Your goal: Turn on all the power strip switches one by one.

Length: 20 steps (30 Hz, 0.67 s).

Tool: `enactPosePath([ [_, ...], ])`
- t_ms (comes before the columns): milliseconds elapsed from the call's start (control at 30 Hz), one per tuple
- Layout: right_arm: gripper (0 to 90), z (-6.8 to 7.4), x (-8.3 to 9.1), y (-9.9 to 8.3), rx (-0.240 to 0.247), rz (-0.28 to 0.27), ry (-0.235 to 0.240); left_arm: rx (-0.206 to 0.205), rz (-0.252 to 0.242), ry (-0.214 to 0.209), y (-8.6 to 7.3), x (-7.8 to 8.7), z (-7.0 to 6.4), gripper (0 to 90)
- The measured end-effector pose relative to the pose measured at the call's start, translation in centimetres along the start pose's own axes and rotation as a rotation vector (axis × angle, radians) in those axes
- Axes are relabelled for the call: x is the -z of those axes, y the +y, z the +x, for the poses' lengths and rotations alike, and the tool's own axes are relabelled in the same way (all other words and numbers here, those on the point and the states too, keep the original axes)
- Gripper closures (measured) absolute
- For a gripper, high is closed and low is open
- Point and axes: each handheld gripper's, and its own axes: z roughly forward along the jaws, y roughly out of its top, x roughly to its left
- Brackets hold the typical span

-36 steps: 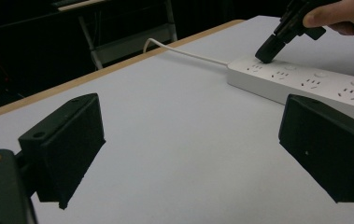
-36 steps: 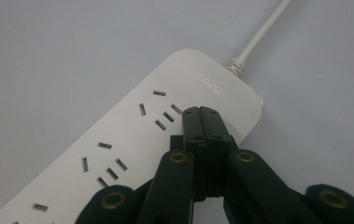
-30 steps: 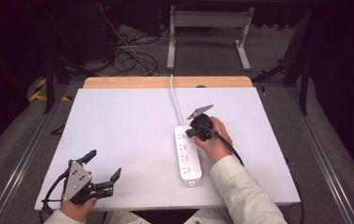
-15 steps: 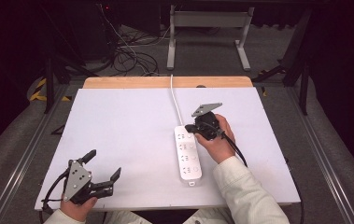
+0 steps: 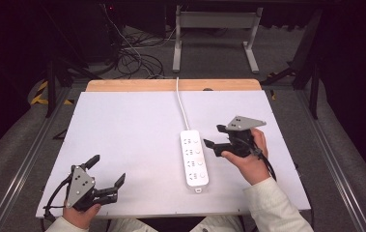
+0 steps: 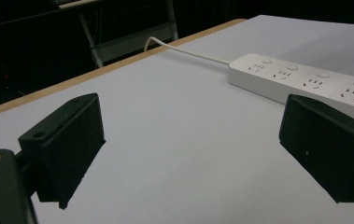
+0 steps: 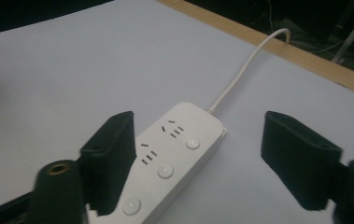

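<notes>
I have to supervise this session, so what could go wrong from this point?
The right gripper hangs open right beside the power strip; a jaw could nudge it askew or press a switch button. Its white cord runs over the far table edge, so pulling the strip may snag it.

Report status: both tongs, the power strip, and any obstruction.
Left tongs open, empty, near table edge. Right tongs open, beside the power strip, not touching. Strip flat, cord running off far edge. Nothing in the way.
</notes>
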Motion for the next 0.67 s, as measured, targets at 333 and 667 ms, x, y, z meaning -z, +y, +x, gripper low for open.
enactPosePath([
  [333,7.7,-0.3,4.3,-7.2,-0.072,-0.120,0.052,-0.002,-0.002,-0.011,0.0,0.1,0.1,7.1],
  [667,6.4,0.2,5.2,-12.3,-0.061,0.020,-0.007,0.051,0.025,-0.082,-0.7,-0.2,0.8,5.8],
])
